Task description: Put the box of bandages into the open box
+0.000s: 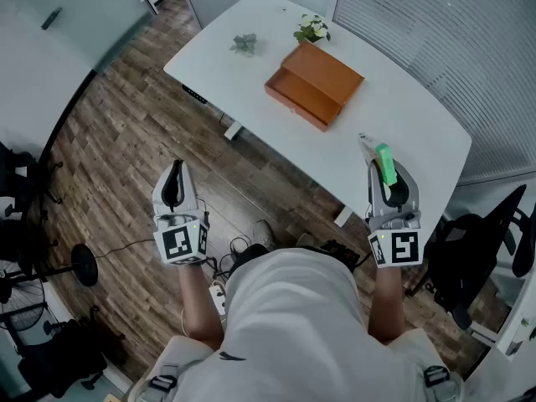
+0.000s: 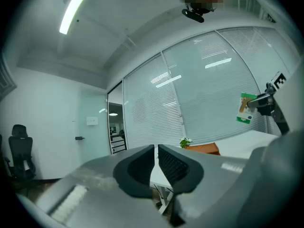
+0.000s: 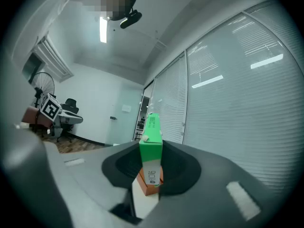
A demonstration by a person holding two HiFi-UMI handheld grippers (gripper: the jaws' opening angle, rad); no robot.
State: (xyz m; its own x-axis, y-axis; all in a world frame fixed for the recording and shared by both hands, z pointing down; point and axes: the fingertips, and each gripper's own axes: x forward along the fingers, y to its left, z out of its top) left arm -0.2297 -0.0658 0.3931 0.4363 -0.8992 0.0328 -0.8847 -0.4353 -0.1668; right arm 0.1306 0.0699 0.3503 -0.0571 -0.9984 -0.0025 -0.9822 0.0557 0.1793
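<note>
One white tabletop (image 1: 410, 124) fills the upper head view, and on it lie one open box (image 1: 314, 85) of orange-brown wood and two small plants, one flowering (image 1: 311, 29) and one greyer (image 1: 244, 43), both just beyond the box. The person holds two grippers, each bearing one marker cube. The left gripper (image 1: 175, 172) hangs over the wood floor (image 1: 126, 124), and the right gripper (image 1: 383, 159) shows at the tabletop's near edge. There is one bandage box (image 1: 385, 164), clamped between the right jaws and well apart from the open box. Only the head view shows the tabletop from above with the open box's hollow. The left gripper view shows its own jaws drawn to a thin slit with nothing in it (image 2: 156, 156), and past them the open box (image 2: 205, 149), one plant (image 2: 185, 141) and the right gripper (image 2: 260, 103) raised with the bandage box (image 2: 244, 108). The right gripper view alone shows the bandage box (image 3: 151, 141) close up, green above and orange at its lower end. It also shows the left gripper's cube (image 3: 50, 108), a chair (image 3: 71, 109) and a fan (image 3: 42, 82). The bandage box's long axis runs along the jaws, with its far end pointing away from the person and its narrow faces against the pads.
</note>
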